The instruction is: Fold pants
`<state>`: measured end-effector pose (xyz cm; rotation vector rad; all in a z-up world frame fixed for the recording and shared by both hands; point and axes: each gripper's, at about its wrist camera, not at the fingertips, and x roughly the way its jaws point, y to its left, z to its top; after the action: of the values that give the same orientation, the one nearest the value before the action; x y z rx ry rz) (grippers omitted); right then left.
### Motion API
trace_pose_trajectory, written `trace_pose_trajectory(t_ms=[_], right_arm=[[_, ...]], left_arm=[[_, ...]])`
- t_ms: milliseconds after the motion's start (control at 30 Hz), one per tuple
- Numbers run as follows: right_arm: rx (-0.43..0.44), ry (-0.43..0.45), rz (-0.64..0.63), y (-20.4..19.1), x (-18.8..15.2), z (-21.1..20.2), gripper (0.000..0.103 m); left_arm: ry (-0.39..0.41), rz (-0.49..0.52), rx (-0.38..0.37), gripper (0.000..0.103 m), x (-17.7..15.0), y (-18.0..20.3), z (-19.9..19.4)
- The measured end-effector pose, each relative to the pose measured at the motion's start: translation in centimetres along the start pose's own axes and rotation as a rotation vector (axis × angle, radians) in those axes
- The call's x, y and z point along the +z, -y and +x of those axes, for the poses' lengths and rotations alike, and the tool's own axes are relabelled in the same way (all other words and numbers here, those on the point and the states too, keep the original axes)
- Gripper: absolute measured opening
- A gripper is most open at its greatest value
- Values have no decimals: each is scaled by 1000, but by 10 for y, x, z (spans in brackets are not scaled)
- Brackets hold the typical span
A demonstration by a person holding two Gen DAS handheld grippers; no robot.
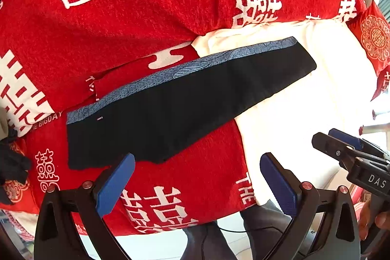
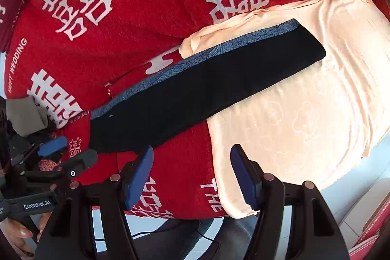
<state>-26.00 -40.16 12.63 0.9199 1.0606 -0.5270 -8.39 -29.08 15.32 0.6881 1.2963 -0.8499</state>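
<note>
Black pants with a blue patterned side stripe lie folded lengthwise as one long band across the red bedspread, their far end resting on a cream cloth. In the right wrist view the pants run the same way, from lower left to upper right. My left gripper hovers open above the near edge of the pants, nothing between its blue pads. My right gripper is also open and holds nothing, just off the pants' near edge. Each gripper shows at the side of the other's view.
The bedspread carries large white characters. The cream cloth covers the bed's right part. A dark bundle of fabric lies at the left edge. The bed's near edge drops to a pale floor, where a person's legs stand.
</note>
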Motion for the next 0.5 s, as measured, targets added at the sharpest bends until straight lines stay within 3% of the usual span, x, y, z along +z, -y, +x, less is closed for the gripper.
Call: trace_pose_trajectory(t_ms=[500], right_arm=[[-41, 5, 182, 79, -13, -7, 69]], left_arm=[[-57, 82, -16, 103, 17, 50, 26]])
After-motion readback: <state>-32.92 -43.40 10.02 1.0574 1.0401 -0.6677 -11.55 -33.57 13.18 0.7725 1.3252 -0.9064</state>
